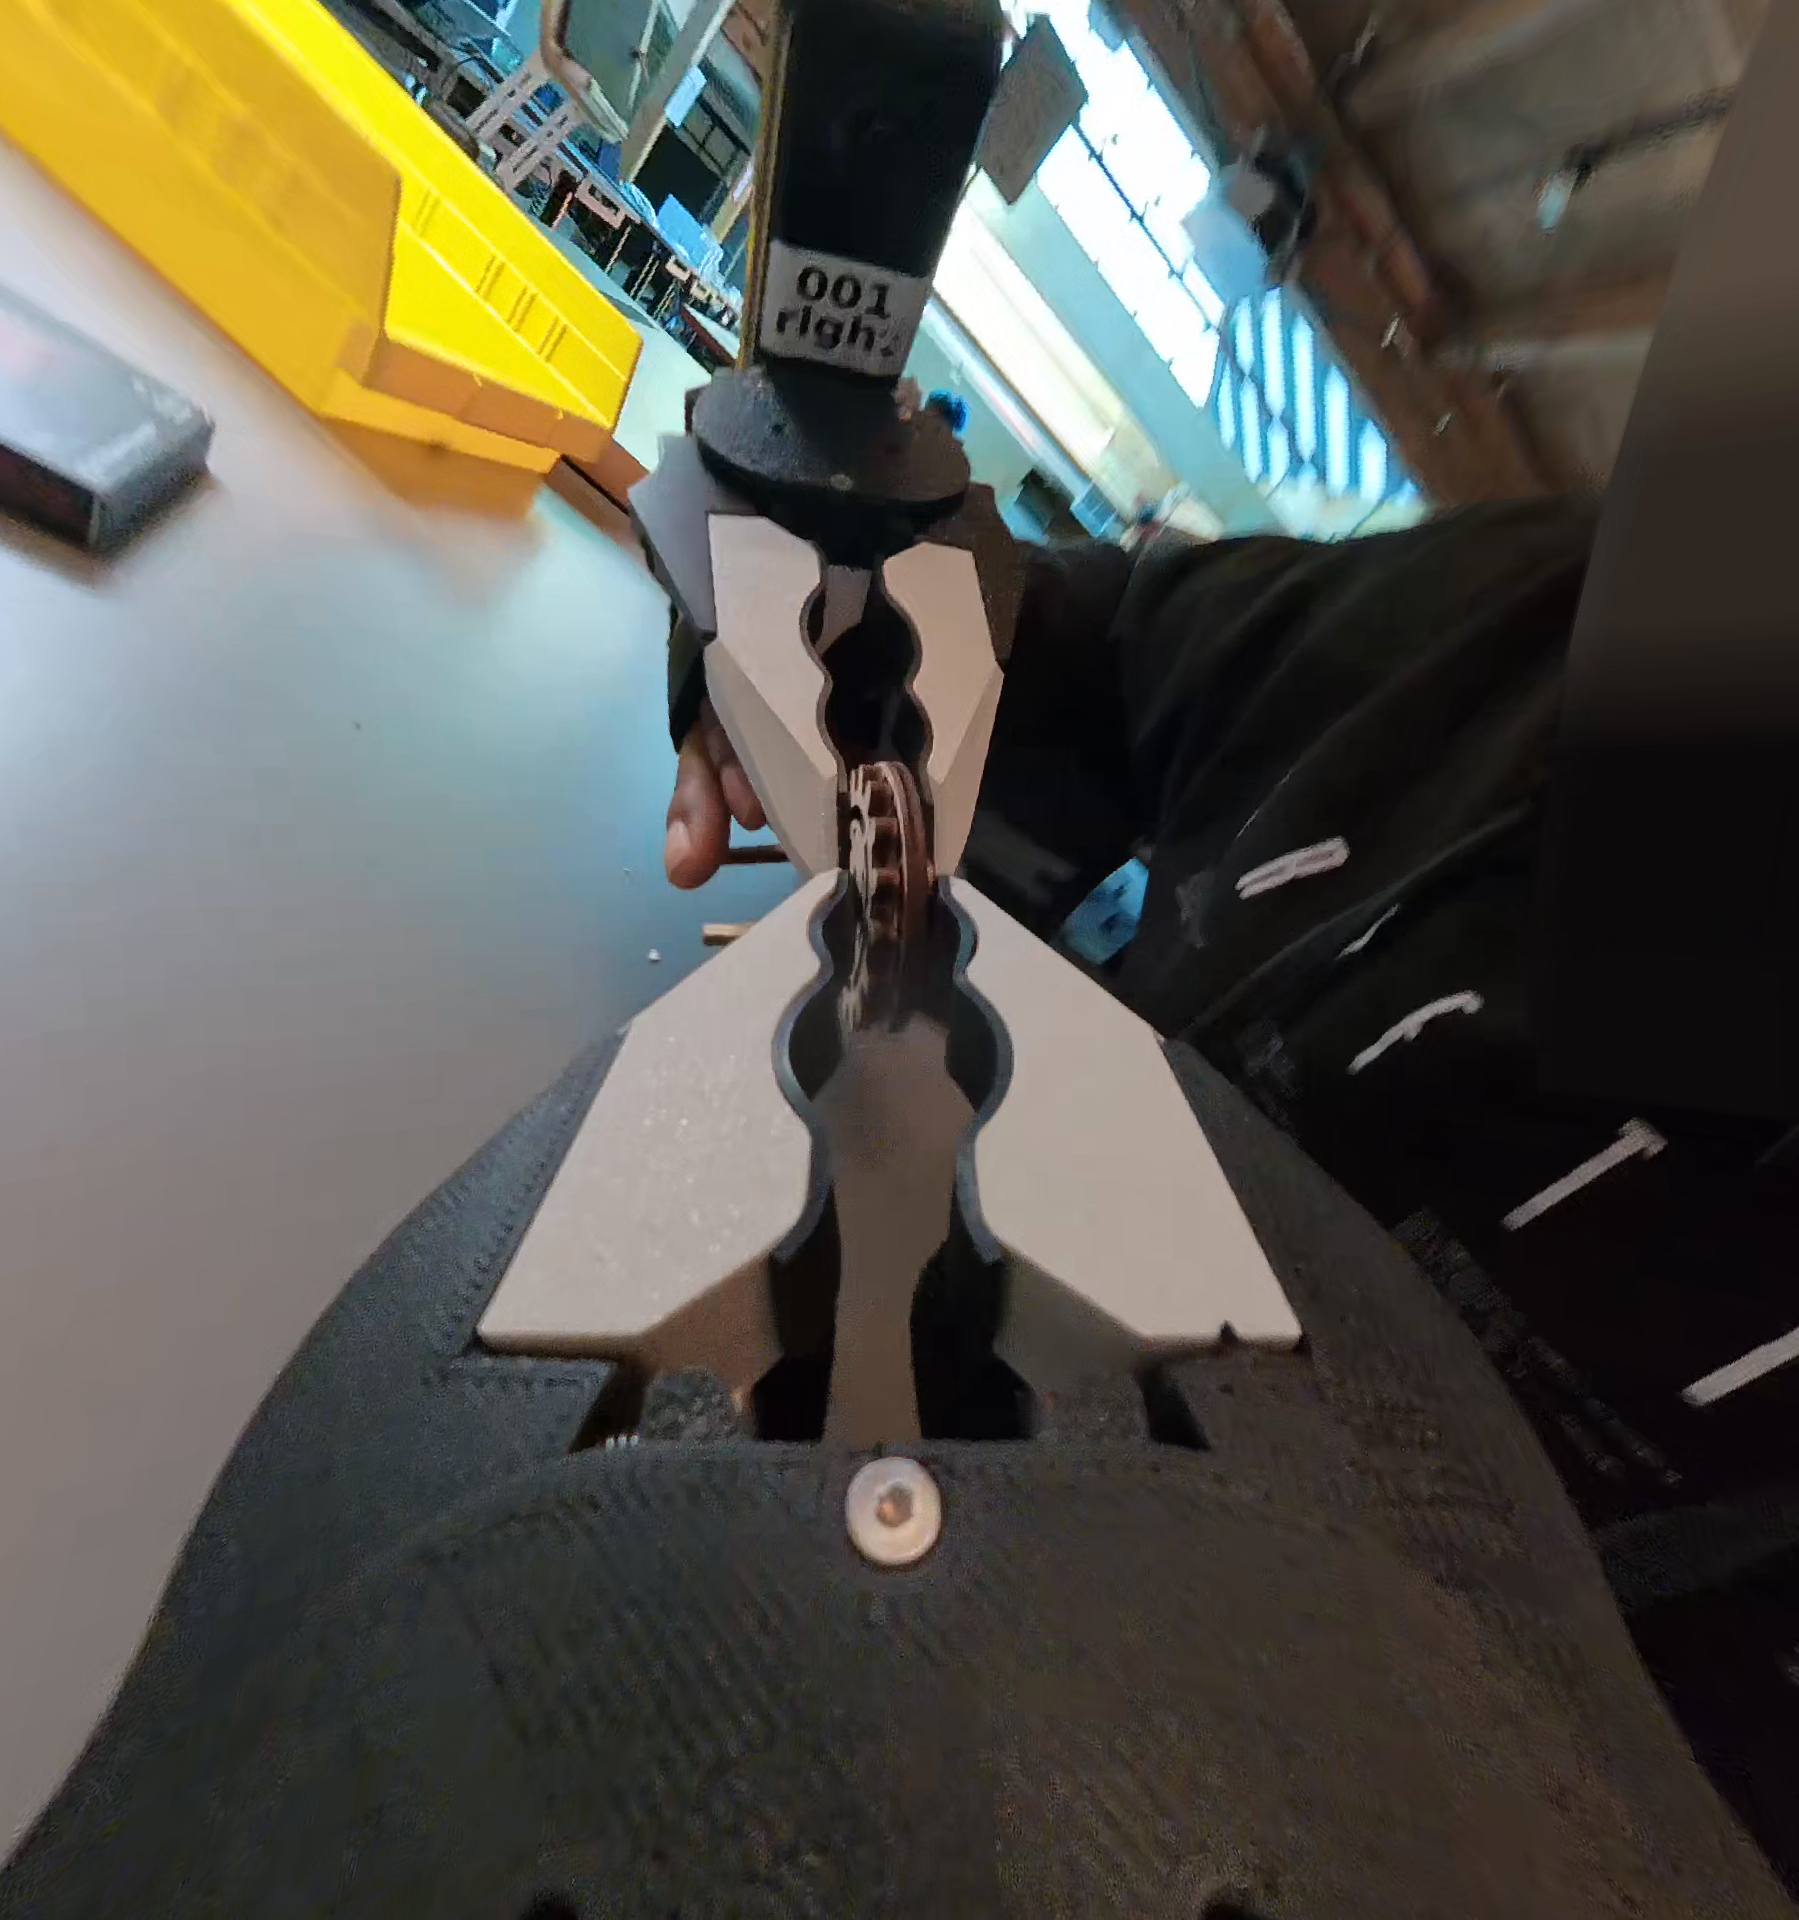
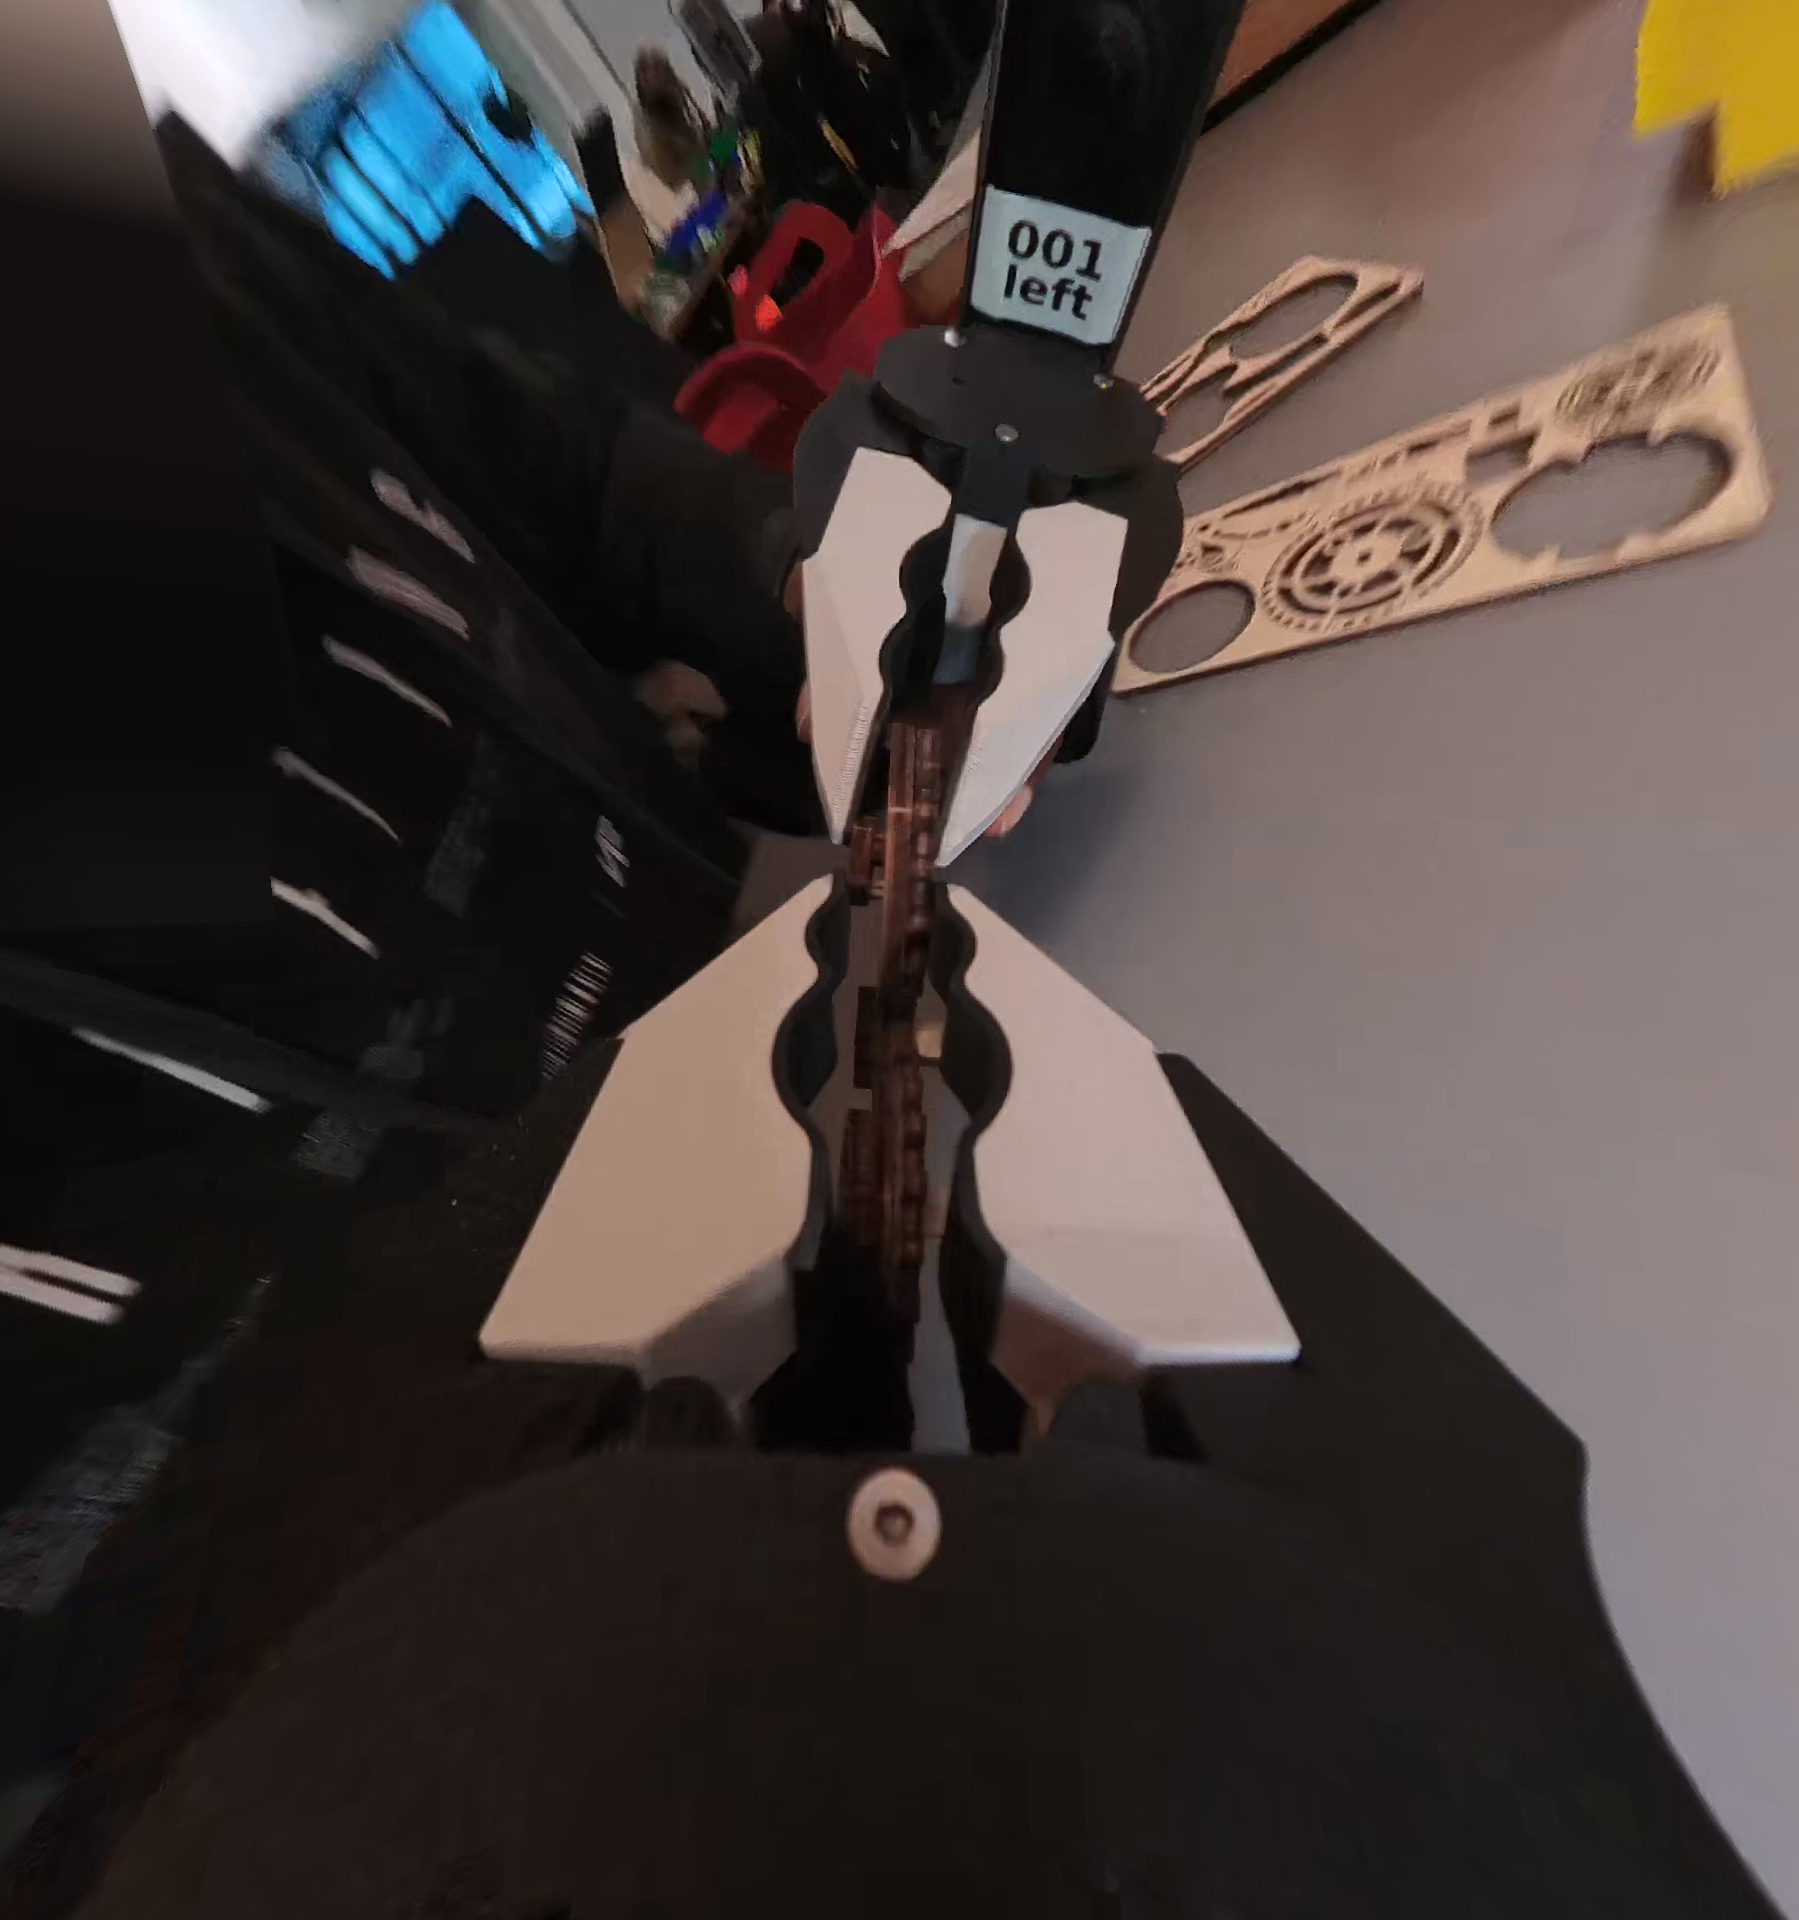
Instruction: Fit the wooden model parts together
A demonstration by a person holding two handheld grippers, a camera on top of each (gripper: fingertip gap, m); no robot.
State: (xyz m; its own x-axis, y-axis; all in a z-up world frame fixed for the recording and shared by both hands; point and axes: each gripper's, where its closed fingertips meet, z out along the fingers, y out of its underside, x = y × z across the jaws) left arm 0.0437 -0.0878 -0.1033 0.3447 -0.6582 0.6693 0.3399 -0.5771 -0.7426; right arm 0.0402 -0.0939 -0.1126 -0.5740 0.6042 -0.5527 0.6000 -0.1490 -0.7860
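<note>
A dark brown wooden gear part (image 1: 882, 831) is held edge-on between both grippers, just above the grey table (image 1: 251, 883). My left gripper (image 1: 893, 891) is shut on its near end. My right gripper (image 1: 882, 847) points back at it, tip to tip, and is shut on the far end. In the right wrist view the stacked toothed discs (image 2: 900, 1039) run deep between my right gripper's (image 2: 890, 894) fingers and up into my left gripper (image 2: 895, 847). I cannot tell whether it is one piece or two pressed together.
A yellow bin (image 1: 355, 239) and a dark flat box (image 1: 53, 426) lie on the far left. Two wooden sheets with cut-outs (image 2: 1446, 520) (image 2: 1279, 343) lie on the table behind the left gripper. A person's hand (image 1: 703, 821) and dark sleeve (image 1: 1290, 727) are close by.
</note>
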